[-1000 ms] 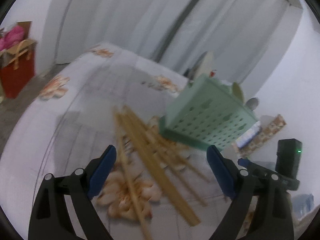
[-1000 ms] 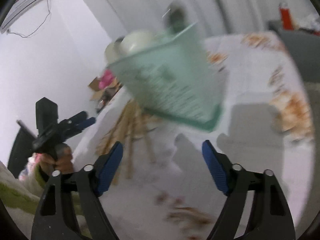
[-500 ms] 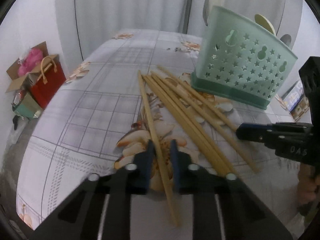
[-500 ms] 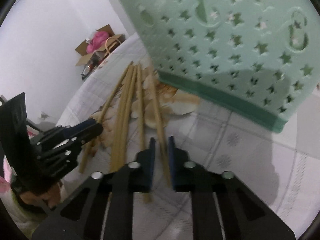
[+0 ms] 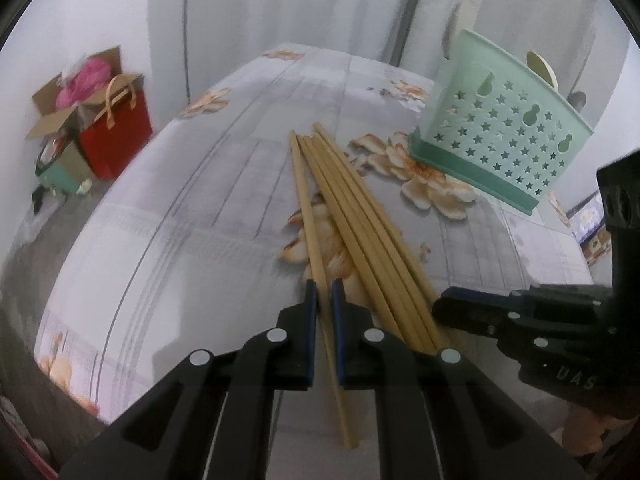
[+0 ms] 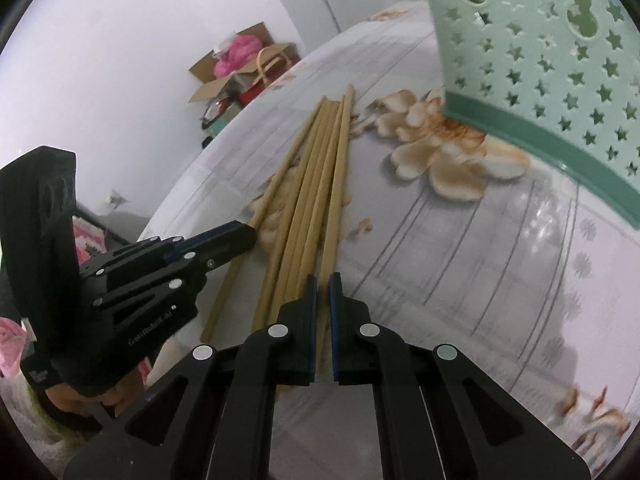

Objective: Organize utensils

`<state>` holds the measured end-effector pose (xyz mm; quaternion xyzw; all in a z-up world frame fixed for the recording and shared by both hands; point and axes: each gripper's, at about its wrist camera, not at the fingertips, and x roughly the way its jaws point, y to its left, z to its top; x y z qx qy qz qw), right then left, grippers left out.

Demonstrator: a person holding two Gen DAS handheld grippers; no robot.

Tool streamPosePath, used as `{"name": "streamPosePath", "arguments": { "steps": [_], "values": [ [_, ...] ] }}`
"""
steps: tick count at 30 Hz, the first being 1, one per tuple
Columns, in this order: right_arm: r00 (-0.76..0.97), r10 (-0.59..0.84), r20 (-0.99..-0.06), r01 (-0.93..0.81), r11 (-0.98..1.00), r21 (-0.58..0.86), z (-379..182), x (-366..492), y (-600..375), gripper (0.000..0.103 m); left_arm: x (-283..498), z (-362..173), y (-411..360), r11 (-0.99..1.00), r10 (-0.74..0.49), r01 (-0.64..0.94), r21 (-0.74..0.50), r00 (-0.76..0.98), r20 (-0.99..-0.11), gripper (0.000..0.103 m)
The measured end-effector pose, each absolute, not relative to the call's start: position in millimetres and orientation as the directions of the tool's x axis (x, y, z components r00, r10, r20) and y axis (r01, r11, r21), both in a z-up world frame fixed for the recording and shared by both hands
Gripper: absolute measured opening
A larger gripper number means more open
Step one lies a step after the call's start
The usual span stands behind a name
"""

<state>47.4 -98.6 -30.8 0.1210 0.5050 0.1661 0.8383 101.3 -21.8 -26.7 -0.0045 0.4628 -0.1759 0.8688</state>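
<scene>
Several bamboo chopsticks (image 5: 362, 220) (image 6: 310, 184) lie in a loose bundle on the flowered tablecloth (image 5: 208, 208). A mint green utensil basket (image 5: 500, 148) (image 6: 540, 60) with star holes stands behind them on the right, with spoons poking out of it. My left gripper (image 5: 324, 286) is shut on the leftmost chopstick (image 5: 306, 208) near its close end. My right gripper (image 6: 323, 280) is shut on the rightmost chopstick (image 6: 340, 152). Each wrist view shows the other tool from the side, the right gripper (image 5: 442, 308) and the left gripper (image 6: 248, 236), both at the bundle's near end.
A red paper bag (image 5: 116, 136) and an open cardboard box (image 5: 60, 112) (image 6: 236, 64) with pink stuff stand on the floor past the table's left edge. White curtains hang behind the table. A hand (image 6: 80, 396) holds the left tool.
Both grippers went from wide open to shut, each on one chopstick. Both came lower and closer to the bundle, and the right one swung from the basket to the chopsticks.
</scene>
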Motion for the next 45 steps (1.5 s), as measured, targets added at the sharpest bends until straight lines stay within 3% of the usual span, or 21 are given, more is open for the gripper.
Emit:
{"name": "streamPosePath", "arguments": {
  "steps": [13,17,20,33,36,37,40,45],
  "values": [
    [0.415,0.308,-0.856,-0.083,0.95,0.302,-25.6,14.6,-132.9,0.004,92.8,-25.1,6.0,0.93,-0.366,0.221,-0.294,0.469,-0.804,0.007],
    [0.413,0.273,-0.869,-0.09,0.962,0.259,-17.6,20.4,-139.2,0.01,98.7,-20.9,4.2,0.923,-0.383,0.229,-0.309,0.467,-0.797,0.021],
    [0.432,0.262,-0.863,-0.086,0.964,0.25,-11.8,36.0,-143.4,0.015,106.8,-16.1,-0.6,0.923,-0.379,0.26,-0.285,0.483,-0.789,0.022],
    [0.444,0.226,-0.867,-0.216,0.966,0.141,-25.1,97.9,-104.6,0.019,152.4,-25.5,-21.0,0.938,-0.301,0.306,-0.16,0.495,-0.815,0.021],
    [0.453,0.217,-0.865,-0.232,0.965,0.121,-27.8,105.8,-96.7,0.02,158.4,-26.9,-18.6,0.944,-0.291,0.292,-0.157,0.506,-0.812,0.01],
    [0.455,0.214,-0.864,-0.234,0.965,0.116,-27.9,107.0,-97.8,0.019,159.5,-27.5,-17.2,0.945,-0.291,0.286,-0.16,0.506,-0.812,0.007],
    [0.462,0.221,-0.859,-0.224,0.966,0.129,-30.8,109.9,-98.0,0.004,160.4,-28.3,-12.1,0.943,-0.307,0.276,-0.187,0.501,-0.809,0.006],
    [0.453,0.229,-0.861,-0.191,0.969,0.157,-30.0,99.9,-111.6,0.004,149.6,-27.9,-1.7,0.937,-0.339,0.246,-0.247,0.474,-0.813,0.006]
  ]
}}
